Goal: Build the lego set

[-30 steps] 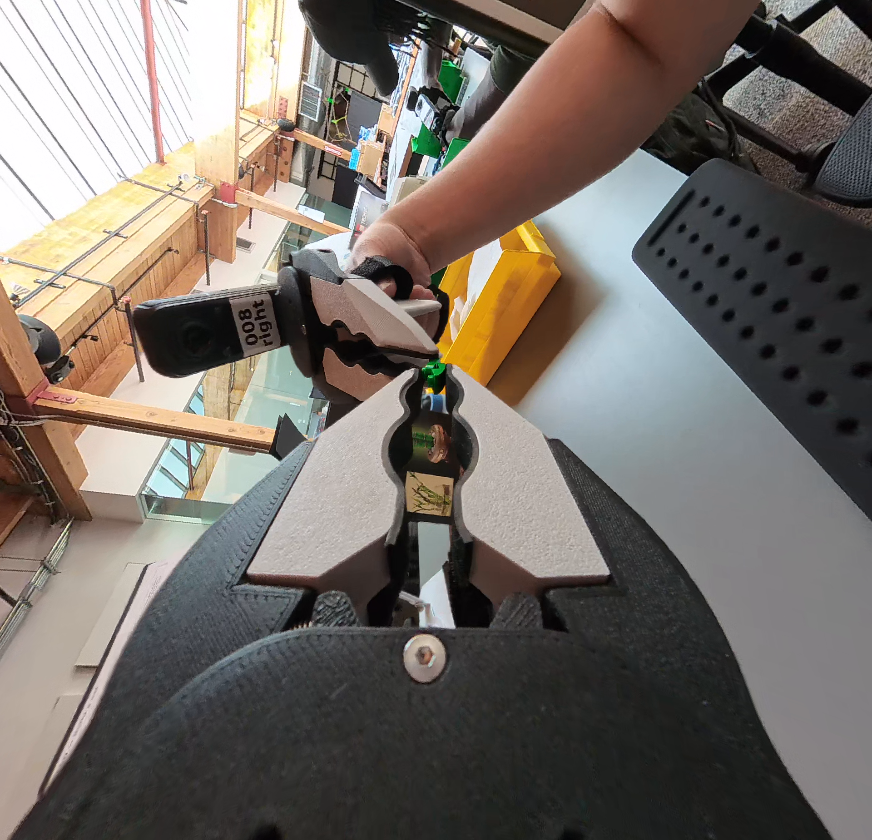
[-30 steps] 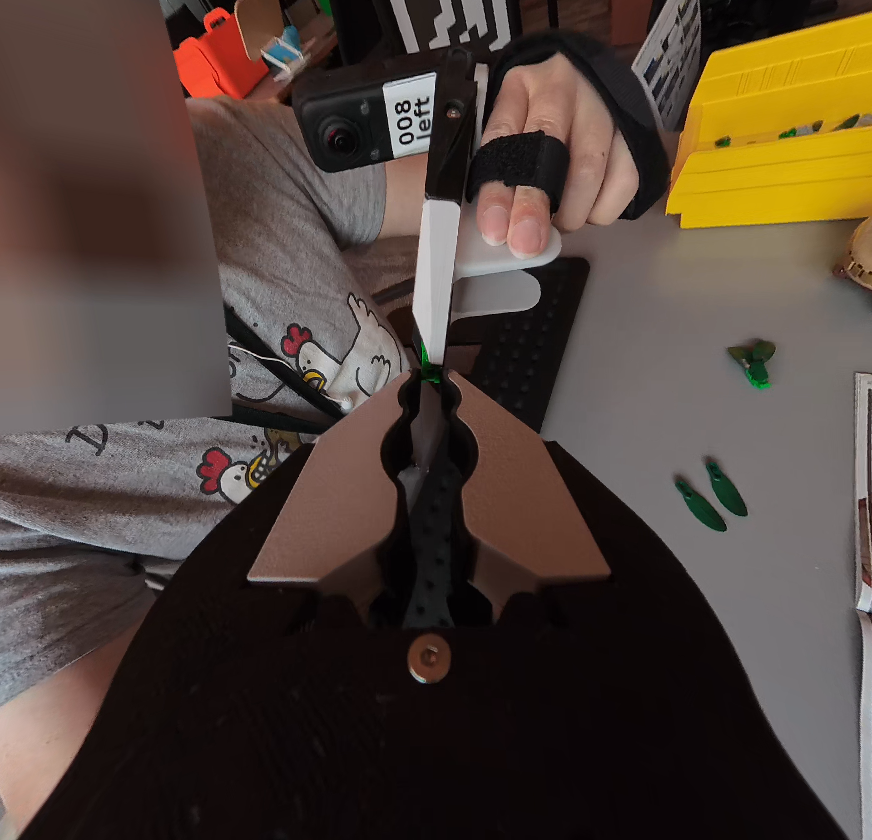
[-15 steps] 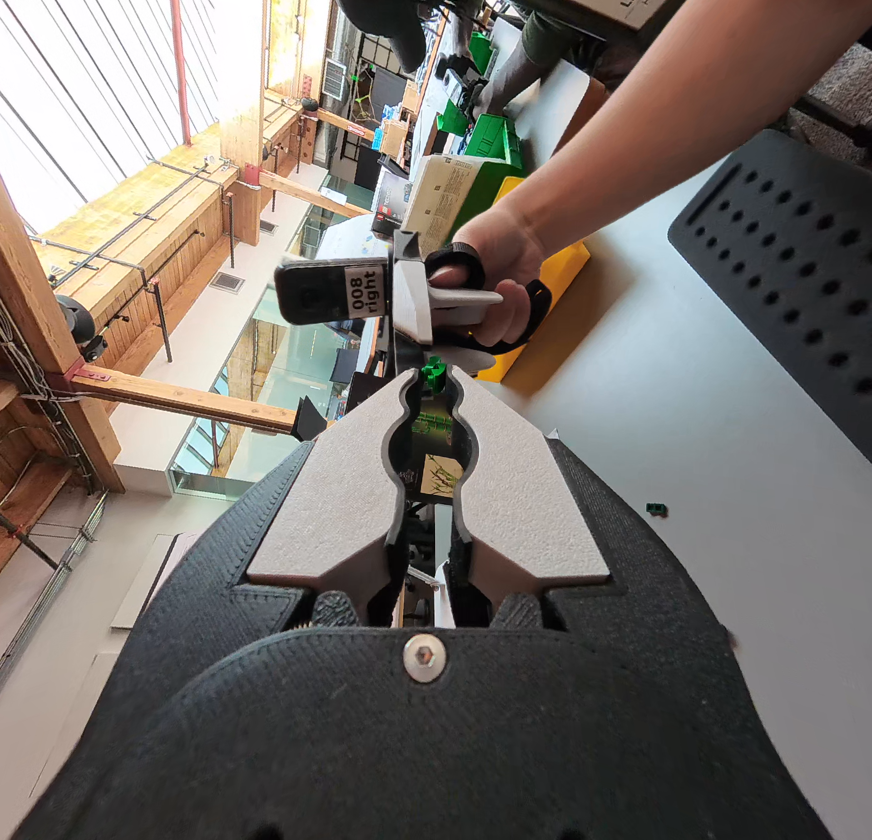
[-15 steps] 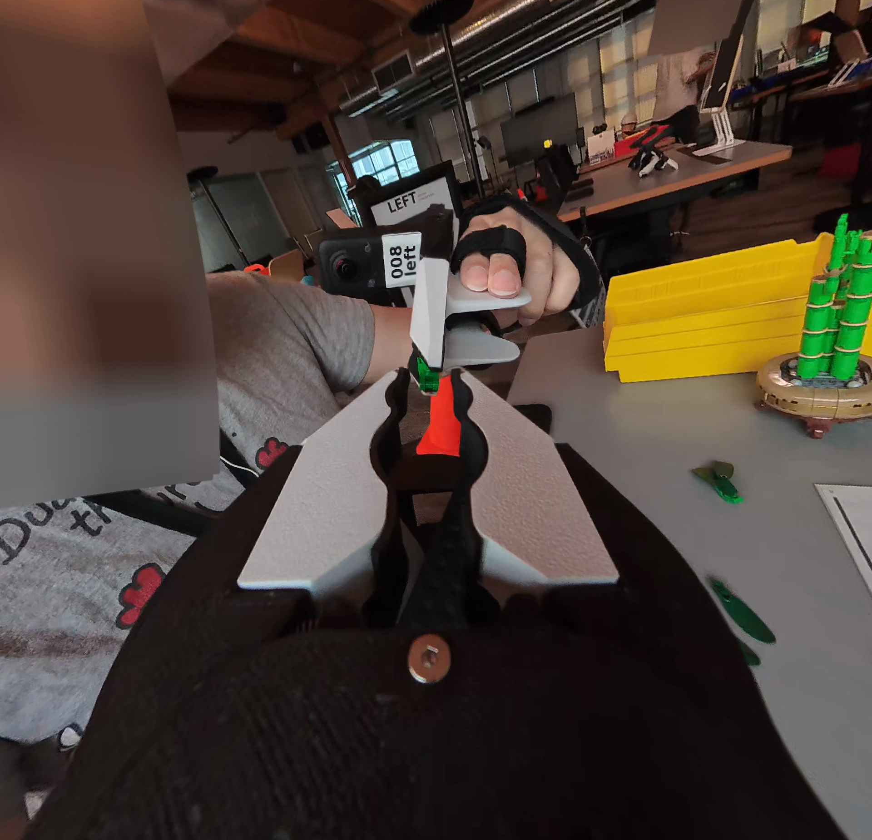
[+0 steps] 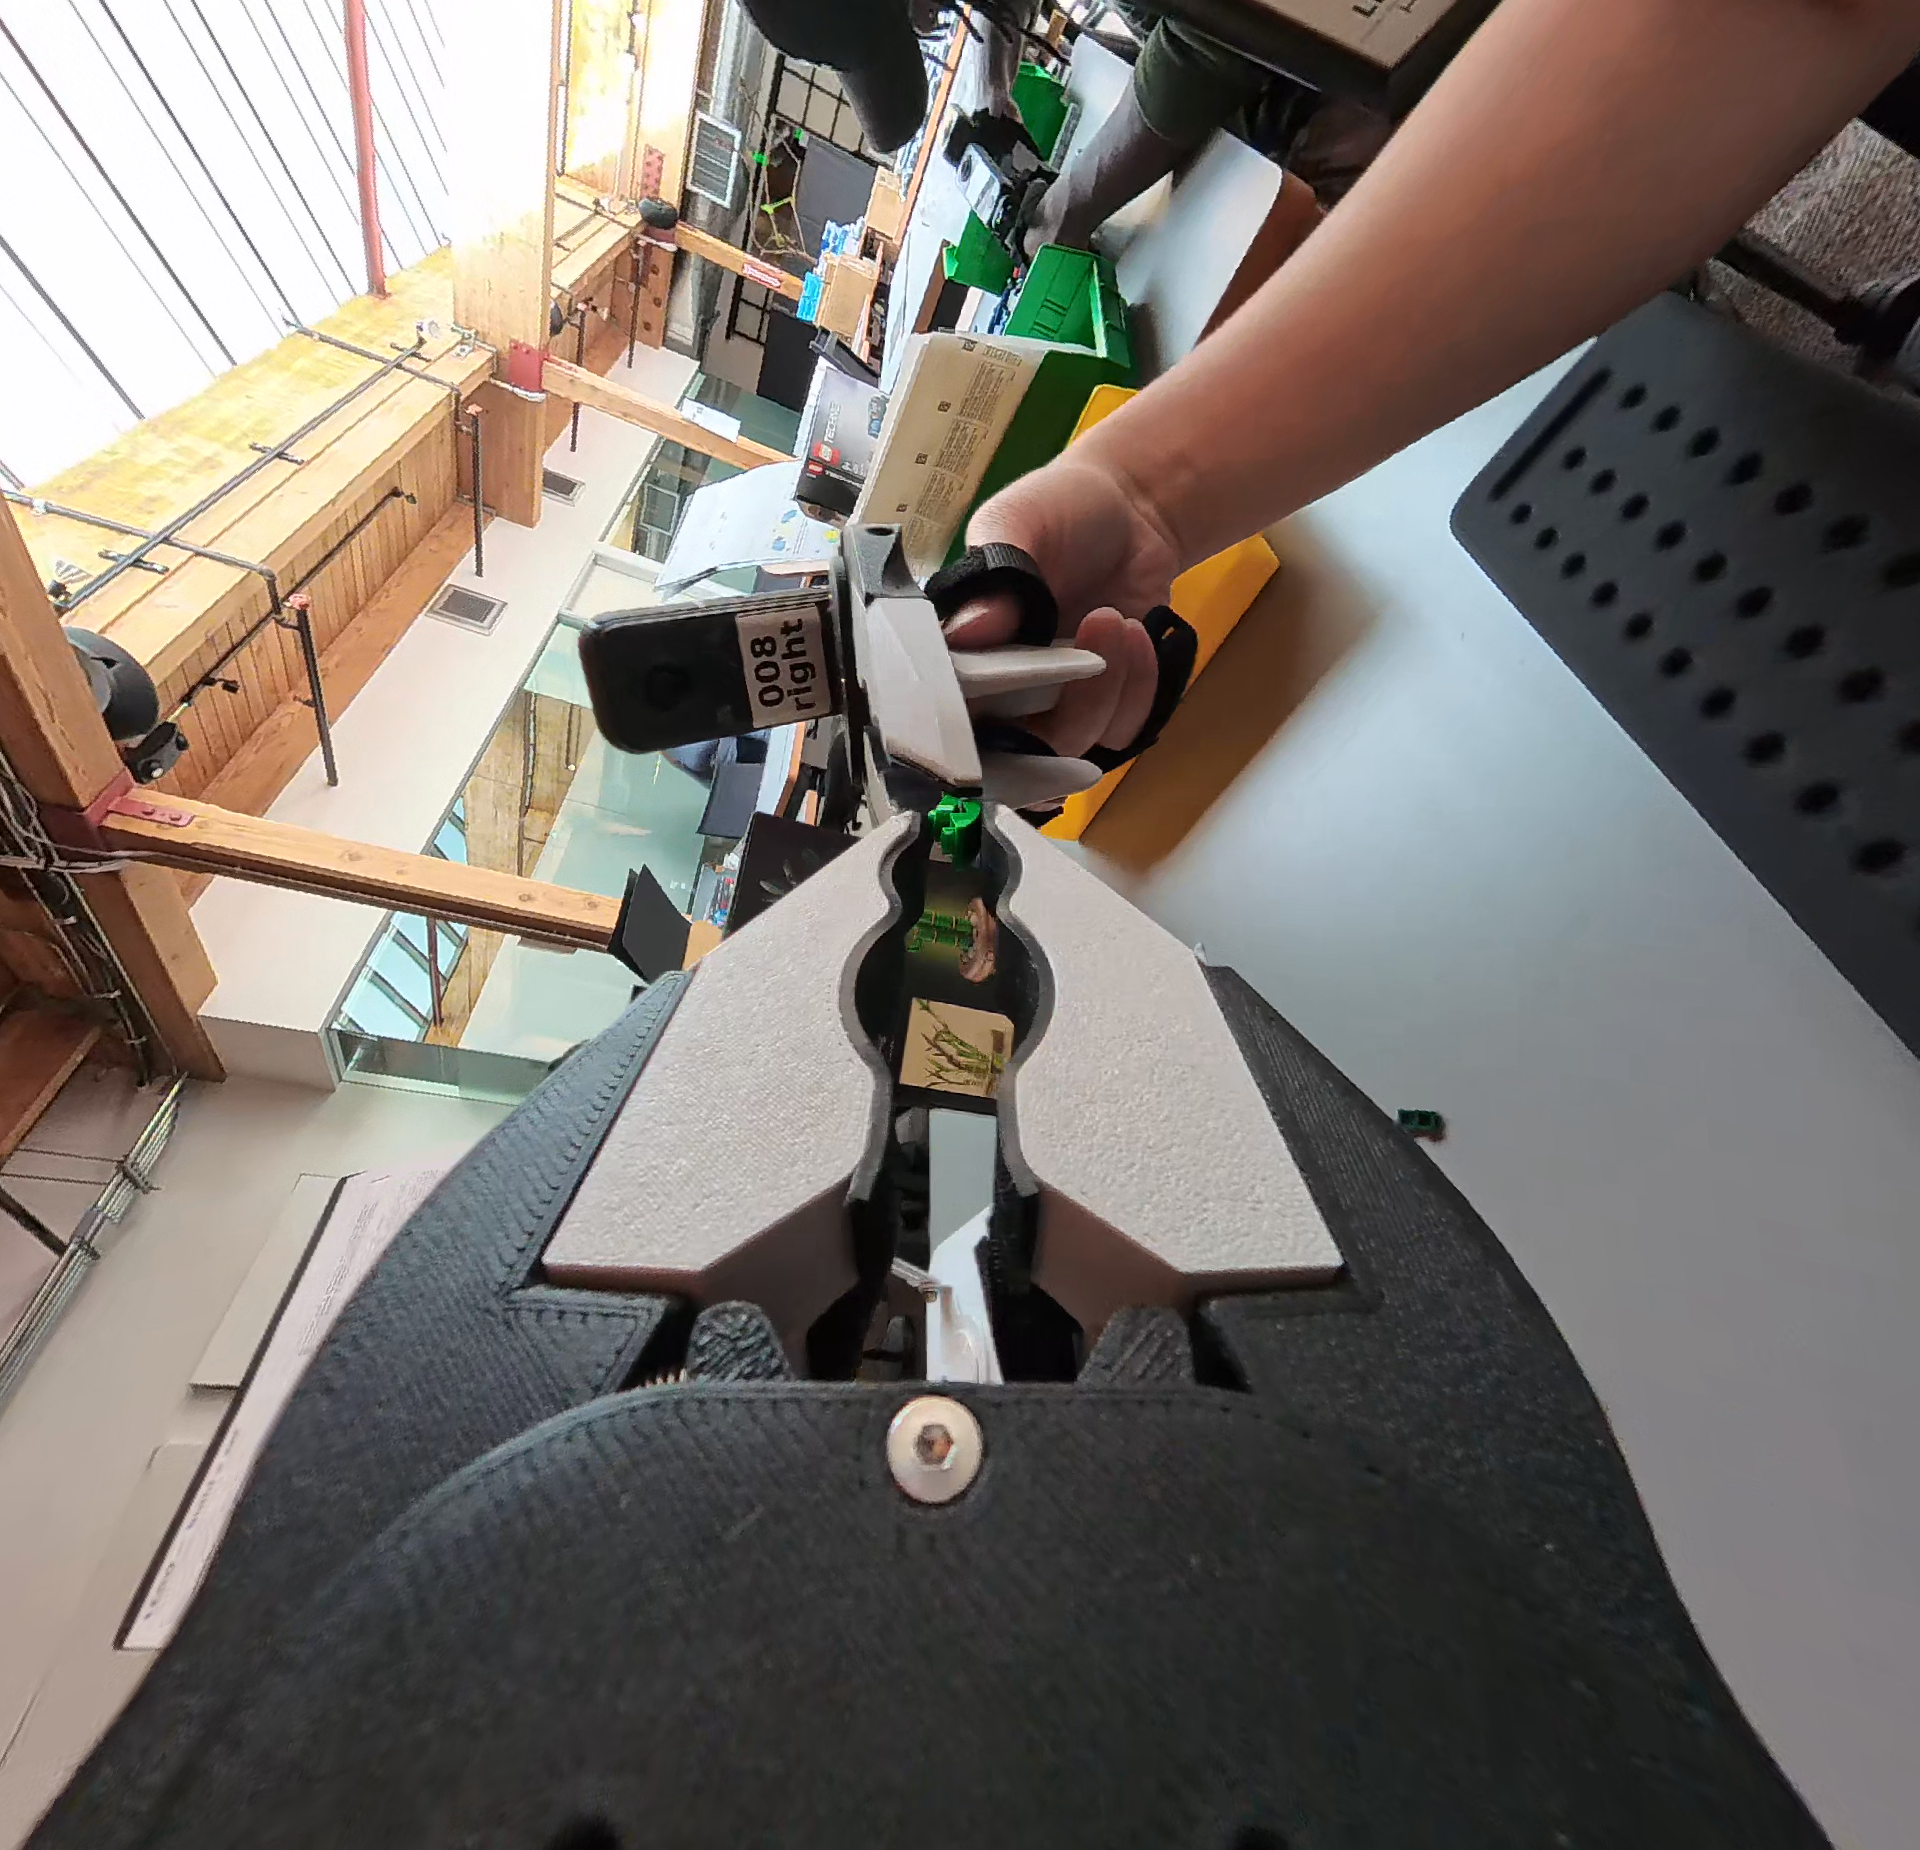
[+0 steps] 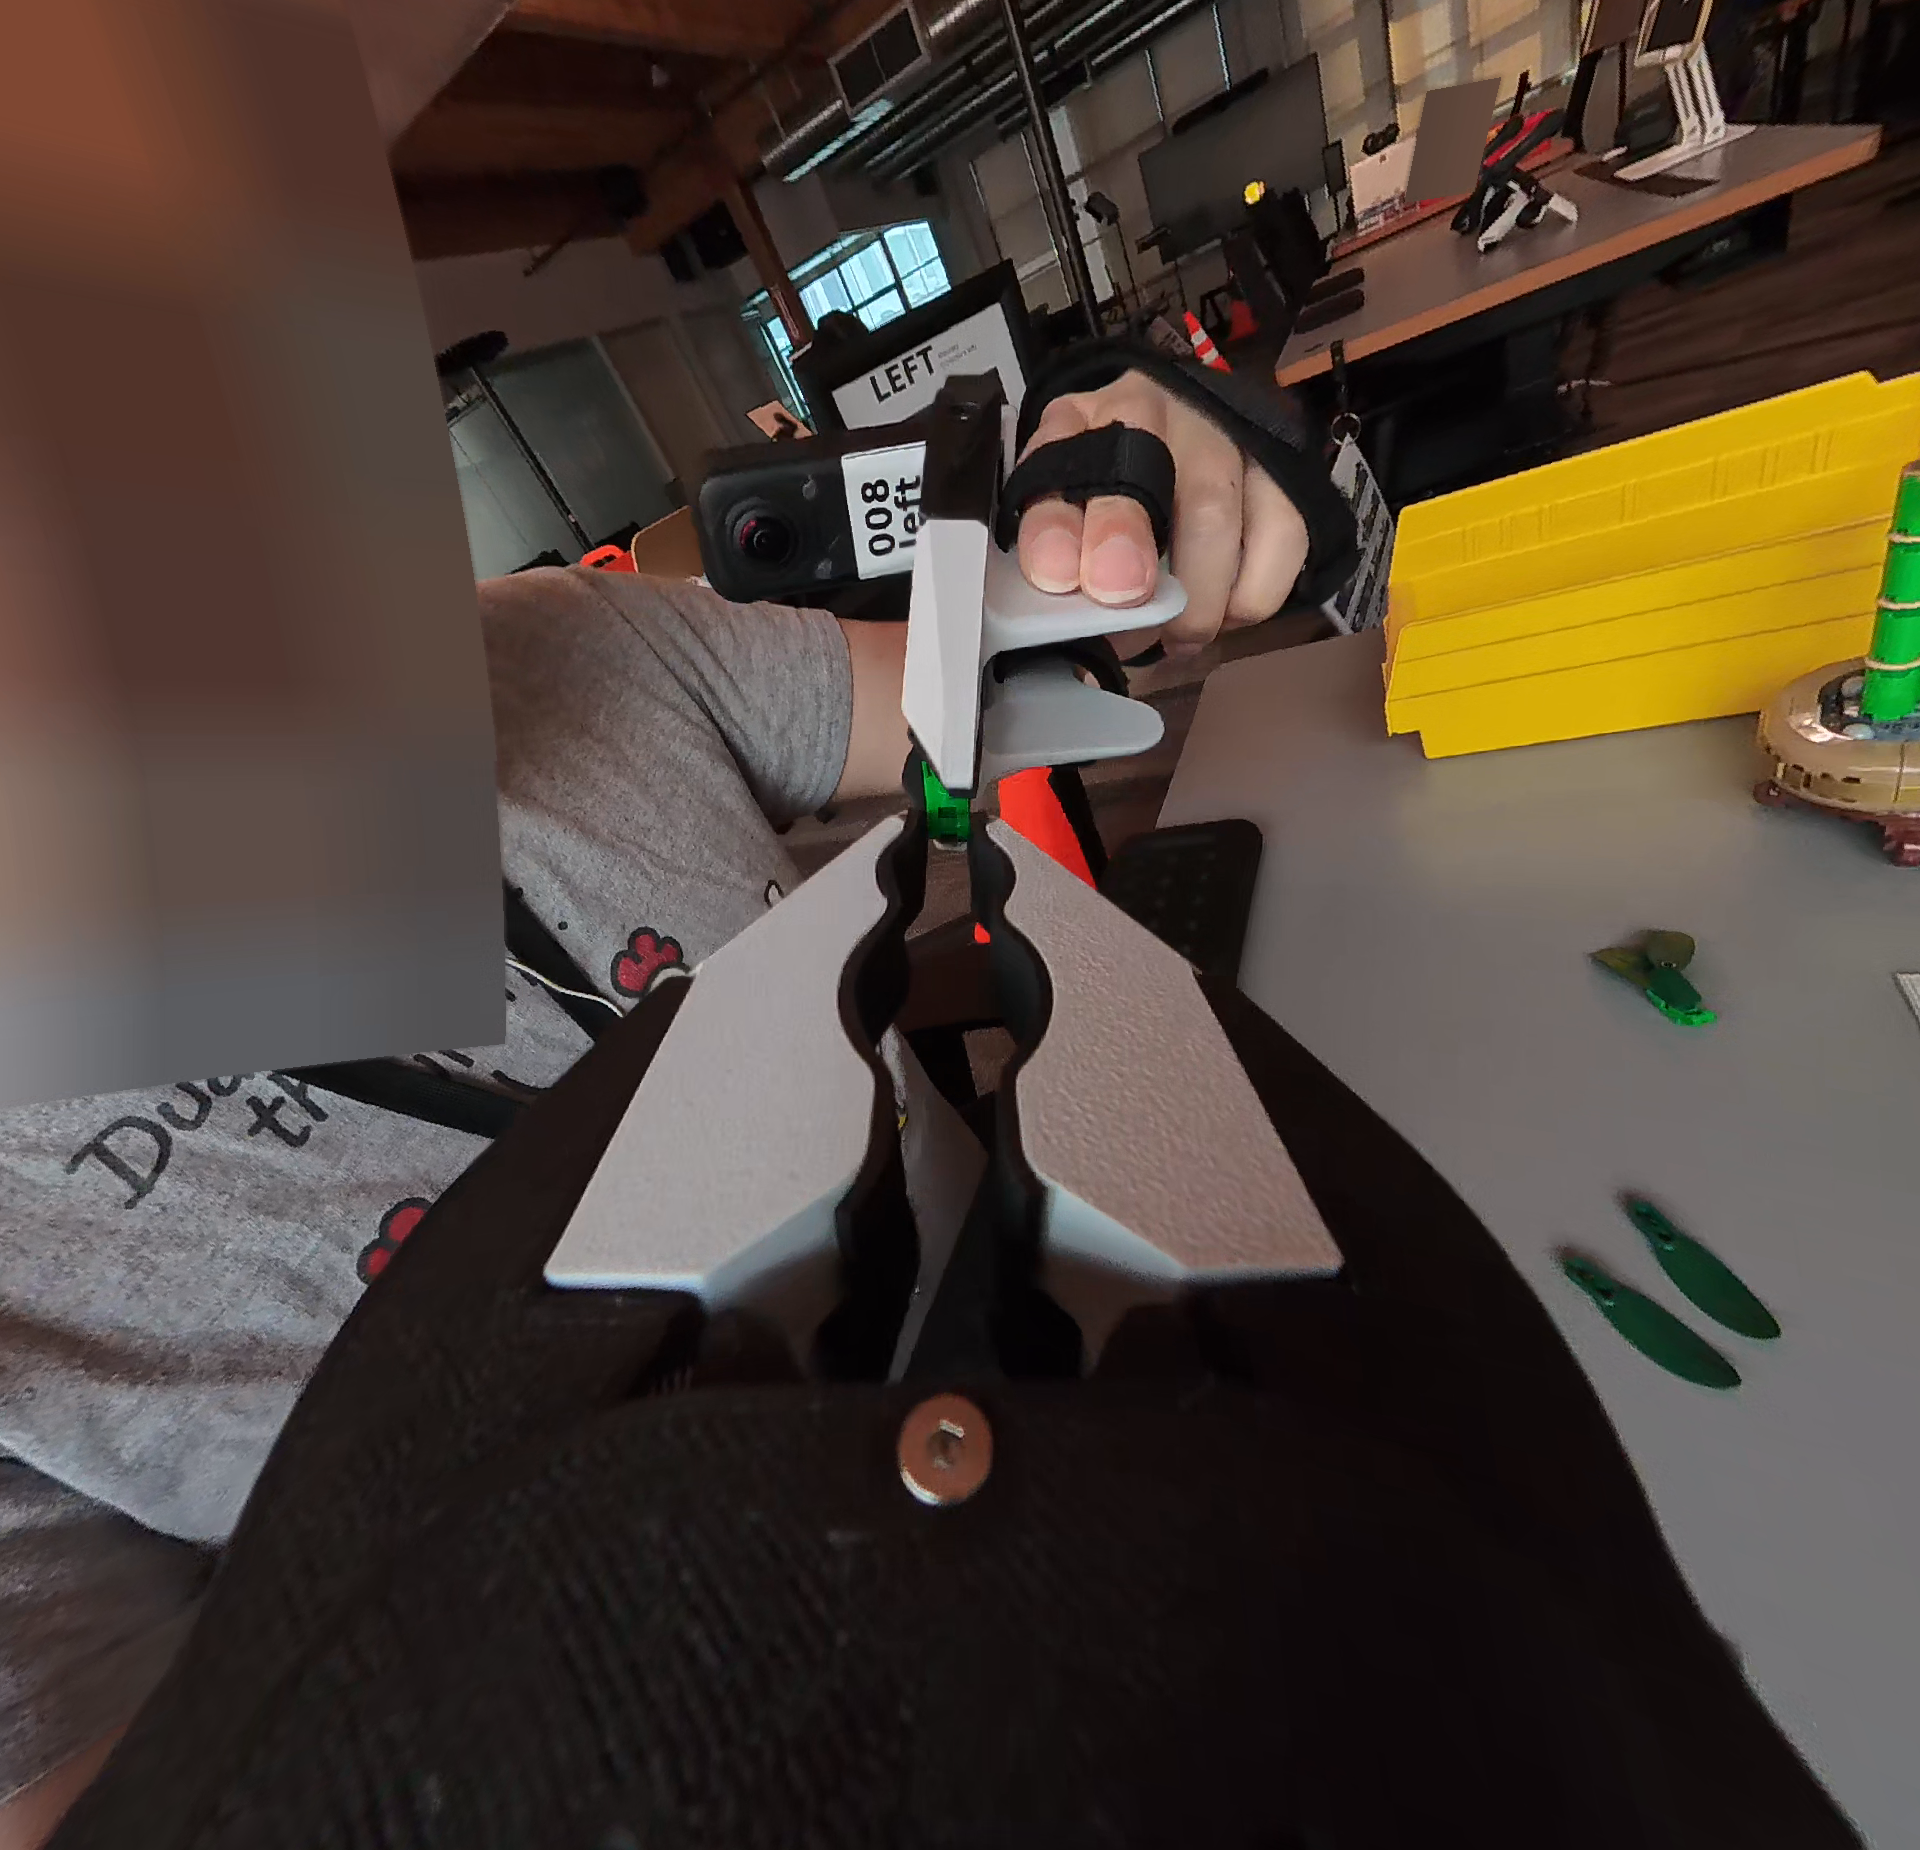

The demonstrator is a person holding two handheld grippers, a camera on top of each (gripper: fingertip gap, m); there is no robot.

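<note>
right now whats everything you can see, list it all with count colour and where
green lego piece: one, bright green, pinched between the tips of both grippers, off the table
loose leaf pieces: two, dark green, flat on the grey table near the right gripper
small leaf cluster: one, green, on the table farther out
bamboo model: one, green stalks on a tan round base, right edge of the right wrist view
yellow bin: one, behind the model
tiny green piece: one, on the table in the left wrist view
black perforated panel: one, beside the table
left gripper: shut on the piece
right gripper: shut on the piece
</note>
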